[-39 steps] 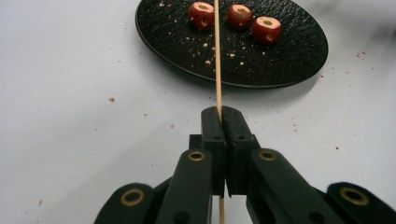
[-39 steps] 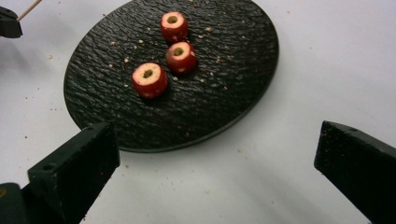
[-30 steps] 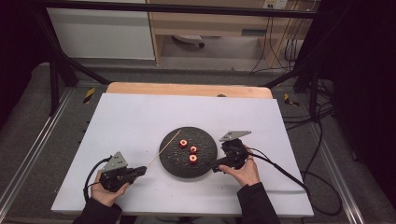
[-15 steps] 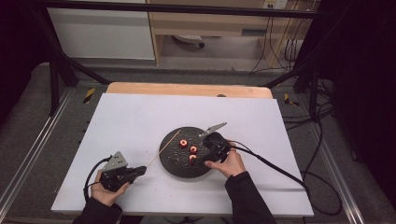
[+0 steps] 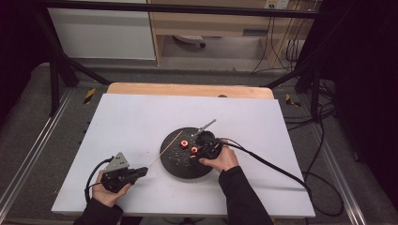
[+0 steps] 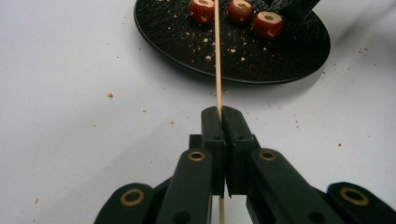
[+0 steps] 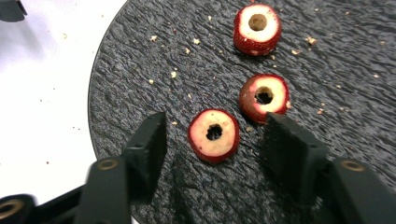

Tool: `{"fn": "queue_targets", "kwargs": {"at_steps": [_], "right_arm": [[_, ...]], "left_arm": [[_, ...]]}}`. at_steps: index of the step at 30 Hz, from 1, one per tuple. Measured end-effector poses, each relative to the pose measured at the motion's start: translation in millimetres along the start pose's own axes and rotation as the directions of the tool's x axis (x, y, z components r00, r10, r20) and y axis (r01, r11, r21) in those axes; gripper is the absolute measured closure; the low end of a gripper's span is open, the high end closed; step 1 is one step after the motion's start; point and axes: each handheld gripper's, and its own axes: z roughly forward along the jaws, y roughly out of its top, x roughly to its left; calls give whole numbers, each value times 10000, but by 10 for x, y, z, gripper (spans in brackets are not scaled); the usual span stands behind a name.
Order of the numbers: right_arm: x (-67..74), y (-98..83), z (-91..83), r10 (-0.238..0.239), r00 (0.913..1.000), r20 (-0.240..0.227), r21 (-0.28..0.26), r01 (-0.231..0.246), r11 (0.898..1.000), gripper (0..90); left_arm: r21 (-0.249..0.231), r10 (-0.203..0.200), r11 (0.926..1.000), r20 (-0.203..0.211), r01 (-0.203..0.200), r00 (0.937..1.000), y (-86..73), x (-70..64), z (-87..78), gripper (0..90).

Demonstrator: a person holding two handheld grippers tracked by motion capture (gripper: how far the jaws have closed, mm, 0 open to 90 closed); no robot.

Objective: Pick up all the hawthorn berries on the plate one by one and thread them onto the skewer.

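Observation:
A black round plate (image 5: 180,166) on the white table carries three cored red fruit slices. My left gripper (image 5: 140,172) rests at the front left, shut on a thin wooden skewer (image 6: 217,60) whose tip reaches over the plate (image 6: 261,56) between two slices. My right gripper (image 5: 199,153) hangs low over the plate's middle. Its jaws have just been closing and stand either side of the nearest slice (image 7: 214,135), with a gap at each pad. The second slice (image 7: 264,97) lies just past the right finger (image 7: 289,149), the third slice (image 7: 257,29) farther off.
Crumbs are scattered on the plate (image 7: 154,60) and the white tabletop (image 5: 141,117). The right gripper's cable (image 5: 272,165) trails off across the table to the right. A wooden strip (image 5: 187,89) edges the table's far side.
My right gripper has moved left from the plate's right rim to over the slices, and its jaws have narrowed. The left gripper and skewer have stayed put.

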Motion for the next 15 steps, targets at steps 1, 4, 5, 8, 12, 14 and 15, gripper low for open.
{"fn": "queue_targets", "kwargs": {"at_steps": [1, 4, 5, 8, 12, 14, 15], "right_arm": [[-3, 12, 14, -15, 10000, -52, 89, 16, 10000, 446], [-4, 46, 52, -196, 9997, -139, 337, 201, 9992, 485], [-9, 56, 59, -250, 9996, -135, 418, 255, 9988, 497], [-38, 72, 74, -314, 9993, -200, 528, 324, 9981, 547], [-49, 72, 100, -383, 9989, -270, 739, 402, 9965, 555], [-54, 69, 117, -393, 9987, -309, 808, 417, 9959, 560], [-59, 76, 121, -450, 9983, -376, 787, 478, 9958, 562]], "left_arm": [[-6, -1, 10000, -3, 1, 10000, 0, 1, -2, 886], [-19, -5, 10000, 6, 5, 10000, 0, 3, -5, 886], [-17, 1, 10000, 2, -1, 10000, 0, 2, -4, 886], [12, 17, 10000, -5, -17, 10000, 1, 1, 0, 886], [29, 34, 10000, -3, -34, 10000, 1, 0, 2, 886], [31, 69, 10000, -18, -69, 10000, 2, -3, 2, 886], [33, 74, 10000, -19, -74, 10000, 1, -6, 2, 886]]}}
